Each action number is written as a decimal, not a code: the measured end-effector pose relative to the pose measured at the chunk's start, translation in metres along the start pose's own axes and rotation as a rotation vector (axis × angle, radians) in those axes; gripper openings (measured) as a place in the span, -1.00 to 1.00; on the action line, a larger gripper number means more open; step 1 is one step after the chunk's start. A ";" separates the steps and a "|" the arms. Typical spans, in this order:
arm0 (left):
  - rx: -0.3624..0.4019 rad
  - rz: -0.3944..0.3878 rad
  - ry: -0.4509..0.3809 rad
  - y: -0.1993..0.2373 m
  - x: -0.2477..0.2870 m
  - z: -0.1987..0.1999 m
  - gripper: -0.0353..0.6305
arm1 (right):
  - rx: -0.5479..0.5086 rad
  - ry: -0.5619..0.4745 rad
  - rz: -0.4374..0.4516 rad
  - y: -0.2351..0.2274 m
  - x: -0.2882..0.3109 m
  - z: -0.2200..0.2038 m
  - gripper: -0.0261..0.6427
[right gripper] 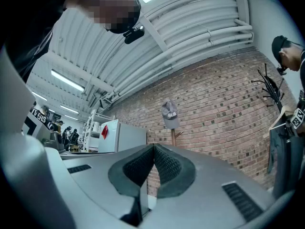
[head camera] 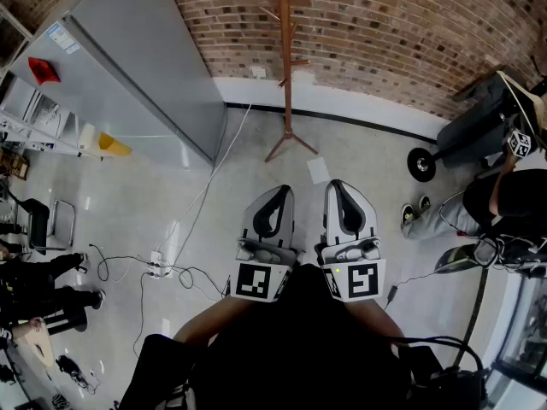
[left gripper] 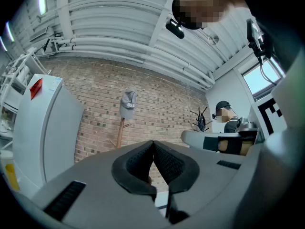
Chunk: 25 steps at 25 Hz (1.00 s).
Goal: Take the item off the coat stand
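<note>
Cap (left gripper: 127,104), grey, sits on the very top of the coat stand (head camera: 287,67), which is up against the brick wall (head camera: 410,32). The head view cuts off the stand's top, so we only get the cap in the two gripper views. It is well apart from us, with open floor (head camera: 256,161) in between.

Left claw (head camera: 278,196): jaws pressed together, nothing in them. Right claw (head camera: 339,190): same, closed tight and empty. We hold both low in front of the body, side by side, aimed at the stand.

We judge the step to be the approach, with no reach started. The next move calls for us to close the gap to the stand, raise one claw to cap height, and open its jaws. Then pinch the brim or crown and lift upward off the top rather than tug sideways, so the stand probably stays put.
</note>
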<state>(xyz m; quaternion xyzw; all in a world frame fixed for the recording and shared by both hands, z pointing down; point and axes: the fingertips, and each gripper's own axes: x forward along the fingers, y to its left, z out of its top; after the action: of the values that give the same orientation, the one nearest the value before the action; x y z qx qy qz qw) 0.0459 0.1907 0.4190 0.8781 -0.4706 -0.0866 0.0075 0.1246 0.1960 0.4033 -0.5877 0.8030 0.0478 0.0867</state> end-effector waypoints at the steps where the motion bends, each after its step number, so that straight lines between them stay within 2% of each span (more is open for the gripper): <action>1: -0.002 0.001 -0.007 -0.001 0.000 0.000 -0.84 | 0.000 0.002 0.005 0.000 0.000 -0.001 -0.87; 7: -0.011 -0.003 -0.009 0.003 0.006 -0.003 -0.84 | 0.030 0.003 0.027 0.001 0.006 -0.004 -0.87; 12: -0.032 -0.023 0.005 0.012 0.017 -0.012 -0.85 | 0.074 0.017 -0.001 -0.005 0.015 -0.017 -0.87; 20: -0.060 -0.055 0.015 0.039 0.054 -0.012 -0.84 | 0.065 0.032 -0.033 -0.019 0.056 -0.020 -0.87; 25: -0.059 -0.068 0.007 0.065 0.078 -0.007 -0.84 | 0.039 0.001 -0.070 -0.023 0.089 -0.015 -0.87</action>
<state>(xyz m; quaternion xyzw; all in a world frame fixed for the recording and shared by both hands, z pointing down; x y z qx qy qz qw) 0.0352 0.0894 0.4209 0.8933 -0.4376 -0.0974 0.0322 0.1186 0.1029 0.4008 -0.6137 0.7827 0.0287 0.0997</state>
